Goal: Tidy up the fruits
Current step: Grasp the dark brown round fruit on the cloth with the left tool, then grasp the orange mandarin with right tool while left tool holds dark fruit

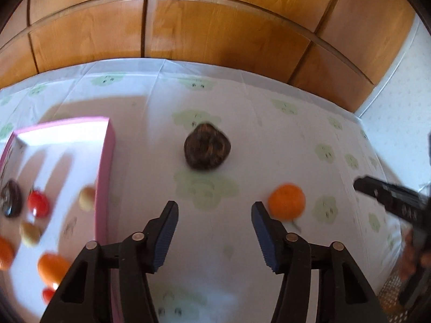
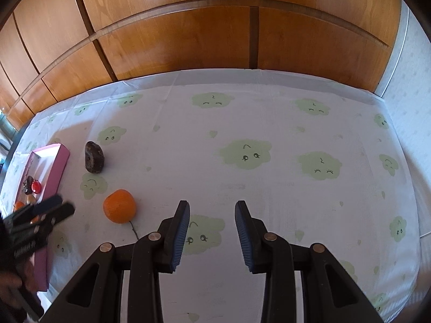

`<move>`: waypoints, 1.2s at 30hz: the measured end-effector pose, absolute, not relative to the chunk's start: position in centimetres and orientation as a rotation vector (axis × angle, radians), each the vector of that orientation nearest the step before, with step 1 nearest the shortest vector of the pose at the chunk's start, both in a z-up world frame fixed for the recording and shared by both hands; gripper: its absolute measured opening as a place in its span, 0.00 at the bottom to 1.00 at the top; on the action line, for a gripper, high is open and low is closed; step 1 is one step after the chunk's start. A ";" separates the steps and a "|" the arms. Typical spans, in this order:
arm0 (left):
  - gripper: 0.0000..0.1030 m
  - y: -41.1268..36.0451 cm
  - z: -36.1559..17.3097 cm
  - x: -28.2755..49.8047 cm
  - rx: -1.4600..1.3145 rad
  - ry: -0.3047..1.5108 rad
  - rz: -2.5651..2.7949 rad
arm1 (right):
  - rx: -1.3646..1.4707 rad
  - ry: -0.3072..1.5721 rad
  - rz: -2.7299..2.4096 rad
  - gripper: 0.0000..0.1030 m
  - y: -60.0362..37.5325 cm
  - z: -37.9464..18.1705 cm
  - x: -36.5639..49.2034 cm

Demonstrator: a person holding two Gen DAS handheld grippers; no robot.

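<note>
Spread under everything, a cloud-print tablecloth [image 2: 269, 188]. At its left edge, a pink box [image 1: 106, 183] already holding several small fruits, red, orange and pale. Still out on the cloth: a dark wrinkled fruit [image 1: 207, 149] and, nearer, an orange [image 1: 287, 201]. Left gripper [image 1: 215, 235] parted and empty beside the orange; right gripper [image 2: 212, 235] narrowly parted, gripping nothing. Judged mostly done, two left.
</note>
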State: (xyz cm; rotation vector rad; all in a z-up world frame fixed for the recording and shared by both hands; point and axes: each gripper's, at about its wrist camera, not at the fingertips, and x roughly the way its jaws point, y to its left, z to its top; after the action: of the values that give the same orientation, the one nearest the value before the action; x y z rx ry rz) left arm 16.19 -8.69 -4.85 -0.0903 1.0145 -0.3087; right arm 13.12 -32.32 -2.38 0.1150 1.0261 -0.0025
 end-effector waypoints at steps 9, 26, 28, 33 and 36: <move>0.66 -11.3 -5.8 21.9 -0.009 1.007 -0.281 | 0.124 1.029 0.031 0.34 -31.9 -2.3 13.2; 0.50 -12.2 -6.1 13.9 0.123 0.894 -0.331 | 0.114 1.033 0.019 0.34 -32.4 -2.5 13.3; 0.50 -12.2 -6.1 11.8 0.131 0.882 -0.347 | 0.112 1.038 0.017 0.34 -32.4 -2.7 13.3; 0.50 -12.0 -6.8 6.8 0.183 0.880 -0.385 | 0.084 1.066 0.015 0.34 -31.9 -3.4 13.3; 0.50 -12.1 -6.9 5.3 0.212 0.850 -0.389 | 0.074 1.084 0.019 0.34 -31.7 -3.9 13.3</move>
State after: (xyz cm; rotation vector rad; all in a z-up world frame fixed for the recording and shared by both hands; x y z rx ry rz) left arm 5.27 -12.14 -6.90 0.2117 0.8499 -0.3890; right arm 13.31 -31.71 -3.92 0.0738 1.0838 0.0195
